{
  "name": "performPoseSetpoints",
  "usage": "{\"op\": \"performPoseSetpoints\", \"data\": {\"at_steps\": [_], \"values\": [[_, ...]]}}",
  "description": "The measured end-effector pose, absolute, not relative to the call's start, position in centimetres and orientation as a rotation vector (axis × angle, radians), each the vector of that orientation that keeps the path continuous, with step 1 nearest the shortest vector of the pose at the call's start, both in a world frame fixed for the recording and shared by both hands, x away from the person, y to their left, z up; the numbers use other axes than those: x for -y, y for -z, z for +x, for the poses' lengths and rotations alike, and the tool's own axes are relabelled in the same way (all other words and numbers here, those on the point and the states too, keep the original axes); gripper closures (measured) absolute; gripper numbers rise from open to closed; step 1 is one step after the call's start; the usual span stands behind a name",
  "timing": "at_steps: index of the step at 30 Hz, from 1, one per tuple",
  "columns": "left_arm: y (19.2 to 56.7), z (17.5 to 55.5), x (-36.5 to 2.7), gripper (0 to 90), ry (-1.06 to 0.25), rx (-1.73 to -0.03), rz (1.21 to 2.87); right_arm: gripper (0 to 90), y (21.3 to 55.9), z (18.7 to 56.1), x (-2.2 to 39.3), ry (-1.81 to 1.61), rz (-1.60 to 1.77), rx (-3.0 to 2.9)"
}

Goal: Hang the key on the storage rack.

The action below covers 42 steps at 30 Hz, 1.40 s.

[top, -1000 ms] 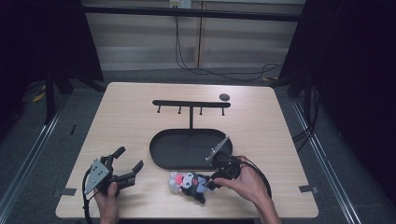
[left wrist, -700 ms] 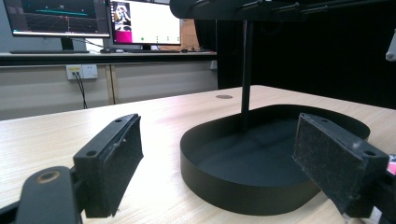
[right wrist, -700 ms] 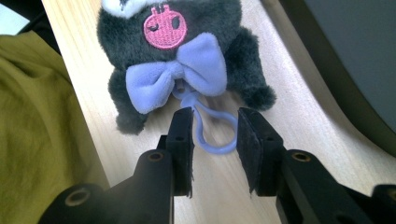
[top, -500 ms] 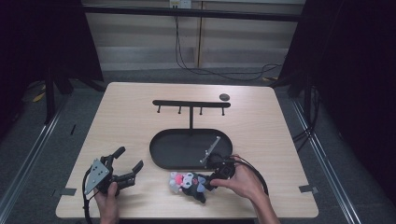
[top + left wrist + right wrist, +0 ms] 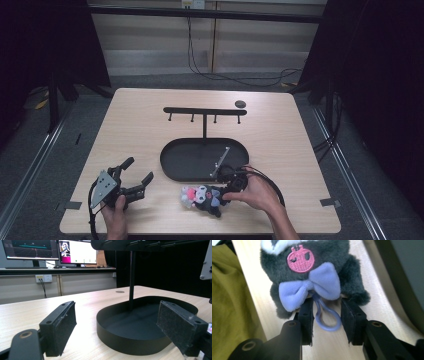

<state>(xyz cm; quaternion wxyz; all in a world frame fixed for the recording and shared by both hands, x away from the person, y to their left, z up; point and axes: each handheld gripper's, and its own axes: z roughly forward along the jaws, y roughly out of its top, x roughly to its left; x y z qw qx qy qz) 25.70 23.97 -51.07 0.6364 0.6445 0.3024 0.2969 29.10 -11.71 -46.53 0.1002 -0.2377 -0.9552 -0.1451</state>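
Right tongs (image 5: 327, 322) part open, jaws straddling the plush's (image 5: 312, 267) loop (image 5: 325, 315), apparently without pressing it; plush lies on tabletop (image 5: 150, 125) ahead. Left tongs (image 5: 117, 327) wide open, holding nothing

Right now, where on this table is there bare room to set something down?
The table is bare left of the hook rack and right of the oval tray. The near edge is crowded: left claw, plush toy, right claw.

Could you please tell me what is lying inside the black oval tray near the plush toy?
The tray holds the foot of the hook stand, whose post rises from its back edge. The right claw and its grey plate cover the tray's front right corner.
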Motion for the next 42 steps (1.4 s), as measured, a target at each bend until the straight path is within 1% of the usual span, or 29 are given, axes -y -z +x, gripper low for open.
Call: {"op": "performPoseSetpoints", "data": {"at_steps": [6,10,11,12,13,20,25,33,42], "values": [[51.1,25.7,-24.0,15.3,-0.678,-0.691,1.472,61.2,46.6,29.1,11.5,0.409,-0.702,2.807],[51.1,25.7,-24.0,15.3,-0.678,-0.691,1.472,66.2,46.8,29.1,11.2,0.385,-0.699,2.828],[51.1,25.7,-24.0,15.3,-0.678,-0.691,1.472,70.2,46.9,29.1,11.1,0.376,-0.693,2.831],[51.1,25.7,-24.0,15.4,-0.678,-0.691,1.472,70.2,46.9,29.1,11.1,0.376,-0.693,2.831],[51.1,25.7,-24.0,15.3,-0.678,-0.691,1.472,75.0,46.8,29.1,10.7,0.328,-0.685,2.84],[51.1,25.7,-24.0,15.3,-0.678,-0.691,1.471,78.4,46.7,29.4,9.1,0.225,-0.603,2.868],[51.1,25.7,-24.0,15.3,-0.678,-0.691,1.471,78.5,46.6,29.4,8.2,0.15,-0.563,2.912],[51.1,25.7,-24.0,15.3,-0.678,-0.691,1.471,86.2,46.8,30.0,7.4,0.054,-0.488,2.893],[51.1,25.7,-24.0,15.3,-0.678,-0.691,1.471,86.9,46.9,30.0,7.5,0.053,-0.457,2.882]]}}
